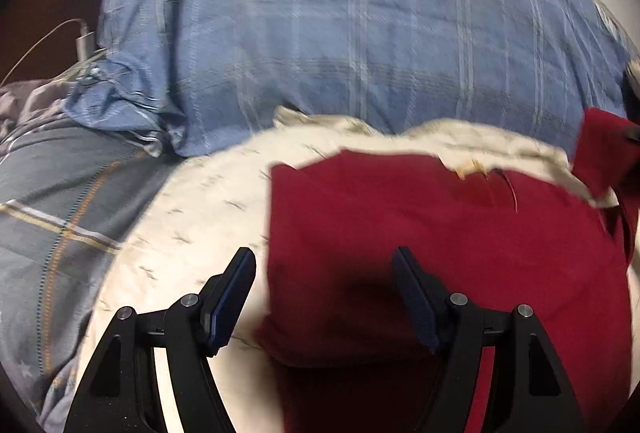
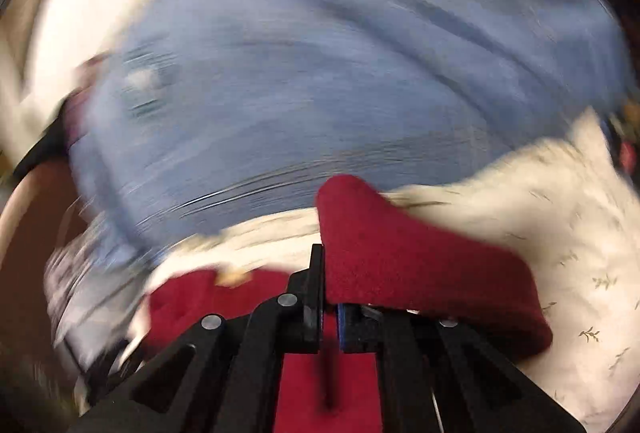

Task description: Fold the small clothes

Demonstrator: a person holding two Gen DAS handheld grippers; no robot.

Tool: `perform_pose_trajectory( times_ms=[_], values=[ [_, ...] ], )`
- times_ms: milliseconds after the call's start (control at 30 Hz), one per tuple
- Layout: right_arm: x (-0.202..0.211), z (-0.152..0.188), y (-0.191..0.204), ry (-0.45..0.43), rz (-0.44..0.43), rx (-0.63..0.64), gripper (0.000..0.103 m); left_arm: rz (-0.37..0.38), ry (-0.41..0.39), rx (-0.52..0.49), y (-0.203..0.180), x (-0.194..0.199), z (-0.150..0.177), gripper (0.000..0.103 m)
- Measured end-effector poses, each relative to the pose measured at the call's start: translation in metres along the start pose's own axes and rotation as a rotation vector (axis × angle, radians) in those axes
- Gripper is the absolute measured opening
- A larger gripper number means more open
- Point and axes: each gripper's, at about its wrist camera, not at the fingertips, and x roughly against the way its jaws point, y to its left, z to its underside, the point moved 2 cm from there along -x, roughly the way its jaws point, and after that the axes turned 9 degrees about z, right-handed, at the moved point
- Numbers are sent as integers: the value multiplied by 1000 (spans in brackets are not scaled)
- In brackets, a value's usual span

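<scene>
Left wrist view looks down on a dark red garment (image 1: 440, 253) that lies mostly flat on a cream sheet (image 1: 180, 233) with a small printed pattern, on a bed. The left gripper (image 1: 324, 265) hangs just above the near left part of the cloth with its jaws wide apart and nothing between them. I think it waits there to press or catch this edge while the other side is turned over. Behind the sheet there is a big blue checked pillow (image 1: 360, 33), at the left a grey plaid blanket (image 1: 60, 213), and a white charger cable (image 1: 76, 33) further back.

Right wrist view is strongly blurred, so this side seems to be moving quickly. The right gripper (image 2: 330, 297) has its jaws pressed together on a piece of the red garment (image 2: 400, 265), which rises up and hangs over its right side. The rest of the cloth is below on the sheet (image 2: 560, 233). In my judgement, the corner is held high so that it can be carried across the flat part and make the fold. The fold does not look finished; the lifted flap must come down with its edges matching.
</scene>
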Motion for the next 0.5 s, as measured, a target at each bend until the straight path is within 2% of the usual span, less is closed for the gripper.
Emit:
perform_pose_trajectory(
  times_ms=[67, 133, 200, 267, 300, 333, 367, 400, 500],
  values=[
    [12, 0, 34, 29, -73, 86, 4, 4, -29, 51, 12, 9, -4, 70],
    [19, 4, 78, 66, -190, 180, 4, 8, -47, 89, 20, 17, -5, 70],
    [6, 13, 116, 133, -291, 226, 9, 6, -63, 112, 27, 24, -5, 70],
    [-18, 24, 138, 220, -345, 238, 10, 8, -82, 134, 34, 31, -6, 70],
    [-36, 31, 151, 265, -337, 248, 20, 11, -90, 145, 37, 33, -6, 70],
    [-60, 37, 162, 301, -285, 256, 31, 16, -96, 155, 40, 35, -6, 70],
    [-76, 42, 165, 321, -238, 253, 52, 22, -97, 163, 42, 35, -6, 70],
    [-97, 46, 167, 345, -183, 231, 53, 30, -94, 170, 44, 34, -6, 70],
    [-104, 54, 147, 327, -205, 127, 53, 62, -69, 179, 47, 30, -4, 70]
  ],
)
